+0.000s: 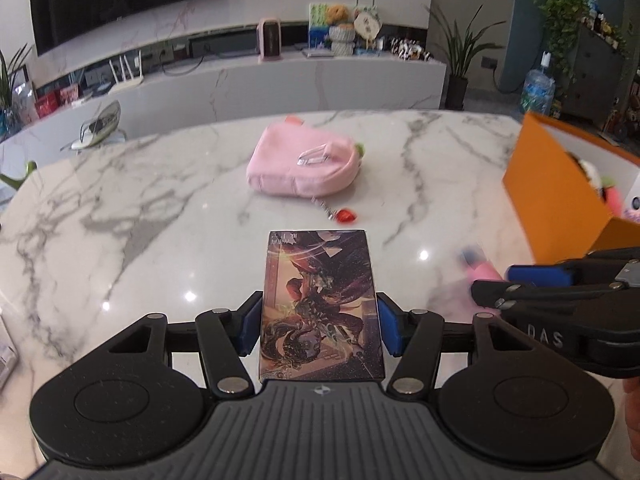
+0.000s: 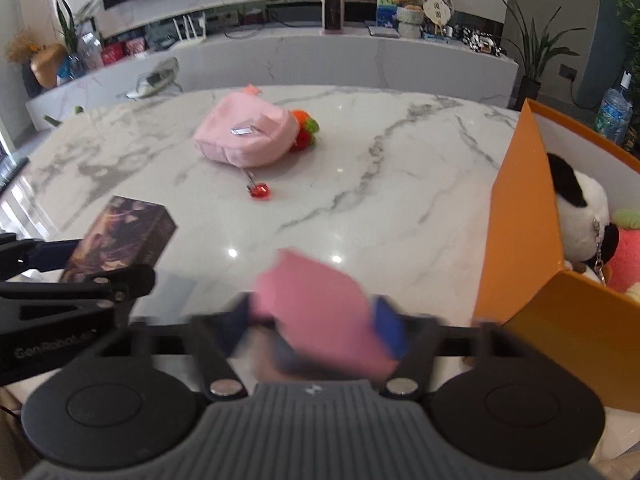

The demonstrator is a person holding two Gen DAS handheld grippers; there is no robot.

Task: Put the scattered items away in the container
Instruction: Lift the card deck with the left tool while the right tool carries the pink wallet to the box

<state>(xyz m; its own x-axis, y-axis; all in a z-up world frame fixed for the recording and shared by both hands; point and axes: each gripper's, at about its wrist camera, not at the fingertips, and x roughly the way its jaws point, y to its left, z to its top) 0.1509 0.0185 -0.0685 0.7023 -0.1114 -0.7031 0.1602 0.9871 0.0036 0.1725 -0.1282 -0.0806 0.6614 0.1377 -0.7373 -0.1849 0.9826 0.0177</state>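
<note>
My left gripper [image 1: 320, 326] is shut on a dark illustrated card box [image 1: 320, 304] and holds it above the marble table [image 1: 140, 220]; the box also shows at the left of the right wrist view [image 2: 120, 236]. My right gripper [image 2: 320, 320] is shut on a blurred pink box [image 2: 320, 312], close to the orange container [image 2: 520, 232] at the right. The container [image 1: 552, 196] holds plush toys [image 2: 580, 216]. A pink pouch [image 1: 302, 168] with a red strawberry charm [image 1: 346, 216] lies mid-table.
A small plush strawberry [image 2: 306, 130] sits behind the pouch [image 2: 248, 136]. Beyond the table is a white marble counter [image 1: 280, 76] with a router, heater, toys and plants. A water bottle [image 1: 538, 88] stands at the far right.
</note>
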